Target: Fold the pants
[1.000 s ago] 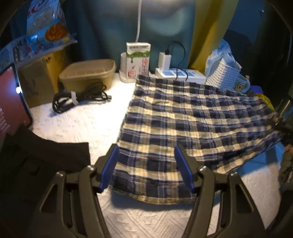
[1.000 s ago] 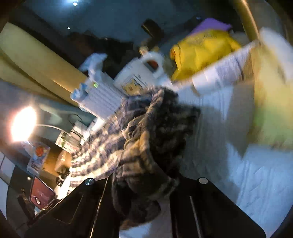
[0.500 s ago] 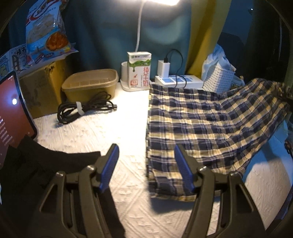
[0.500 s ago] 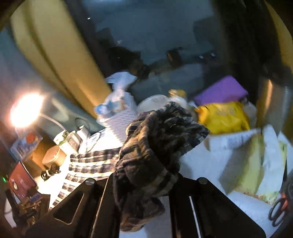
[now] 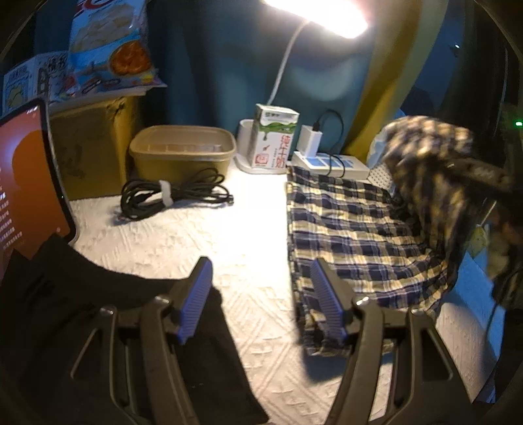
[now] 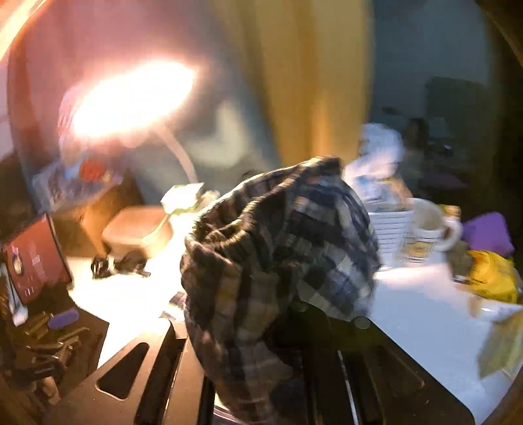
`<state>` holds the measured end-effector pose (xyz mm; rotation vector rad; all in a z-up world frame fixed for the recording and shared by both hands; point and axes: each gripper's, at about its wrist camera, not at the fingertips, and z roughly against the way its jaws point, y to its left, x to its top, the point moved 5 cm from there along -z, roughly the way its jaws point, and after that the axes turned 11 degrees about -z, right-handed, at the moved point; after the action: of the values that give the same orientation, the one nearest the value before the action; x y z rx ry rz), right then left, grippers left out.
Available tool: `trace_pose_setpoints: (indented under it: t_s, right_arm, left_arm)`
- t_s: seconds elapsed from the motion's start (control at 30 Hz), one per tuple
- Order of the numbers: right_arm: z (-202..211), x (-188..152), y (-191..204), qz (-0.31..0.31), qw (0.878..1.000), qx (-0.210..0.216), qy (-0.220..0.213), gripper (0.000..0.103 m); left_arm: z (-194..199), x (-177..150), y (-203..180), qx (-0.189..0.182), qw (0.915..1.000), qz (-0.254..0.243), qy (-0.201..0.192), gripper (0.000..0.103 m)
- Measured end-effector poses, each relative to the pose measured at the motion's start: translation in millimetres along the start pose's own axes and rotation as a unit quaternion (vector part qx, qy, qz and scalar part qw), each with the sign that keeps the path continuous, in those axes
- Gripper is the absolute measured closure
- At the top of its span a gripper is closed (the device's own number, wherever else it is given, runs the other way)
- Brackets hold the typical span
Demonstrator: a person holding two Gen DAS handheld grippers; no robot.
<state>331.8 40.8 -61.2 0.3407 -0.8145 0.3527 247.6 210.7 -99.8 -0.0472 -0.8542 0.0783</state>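
The white textured surface was seen spread under a lit lamp, with a dark garment laid over its near left part. The plaid pants were laid on the right half of the surface, their far edge touching a white power strip, while their right part was lifted off the surface and bunched up in the air at the right edge of the left wrist view. In the right wrist view that bunch of pants was seen gripped by the right gripper, whose jaws were closed tight on the cloth, the waistband hanging folded over above them. The left gripper was held above the surface just left of the pants' near edge, its jaws set well apart and nothing held between them. A tan tub was stood at the back, with a coiled black cable laid just before it and a milk carton placed to its right. A mug was seen, blurred, beyond the pants.
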Motion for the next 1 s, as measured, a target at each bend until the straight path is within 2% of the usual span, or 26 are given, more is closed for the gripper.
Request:
trace_pose_setpoints:
  t_s: [0.17, 0.23, 0.33, 0.4, 0.43, 0.57, 0.67, 0.83, 1.0]
  right_arm:
    - [-67, -53, 45, 0.066, 0.994, -0.023, 0.088, 0.094]
    - [-87, -73, 55, 0.083, 0.988, -0.02, 0.126, 0.087]
    - [-83, -82, 66, 0.097, 0.987, 0.0, 0.126, 0.063]
    - [-72, -81, 73, 0.096, 0.987, 0.035, 0.123, 0.029]
    - [-64, -80, 76, 0.096, 0.987, 0.051, 0.12, 0.026]
    - [-37, -70, 72, 0.091, 0.987, 0.08, 0.106, 0.026]
    - [-18, -56, 51, 0.072, 0.99, 0.086, 0.086, 0.026]
    - [-3, -46, -10, 0.031, 0.996, 0.05, 0.065, 0.026]
    - [-9, -46, -75, -0.023, 0.997, 0.011, 0.068, 0.026]
  left_arm:
    - [-2, -10, 14, 0.002, 0.9999, 0.015, 0.007, 0.039]
    - [-3, -13, 16, 0.003, 0.9998, 0.018, 0.012, 0.039]
    - [-2, -14, 16, 0.004, 0.9998, 0.016, 0.014, 0.039]
    - [-2, -12, 16, 0.006, 0.9997, 0.016, 0.015, 0.039]
    - [-2, -11, 15, 0.006, 0.9997, 0.017, 0.015, 0.039]
    - [-2, 0, 10, 0.005, 0.9998, 0.018, 0.01, 0.039]
    - [-3, 14, -1, -0.009, 0.9999, 0.012, 0.0, 0.039]
    - [-21, 45, -40, -0.048, 0.9983, -0.034, -0.003, 0.037]
    - [-63, 76, -75, -0.1, 0.9907, -0.089, 0.026, 0.034]
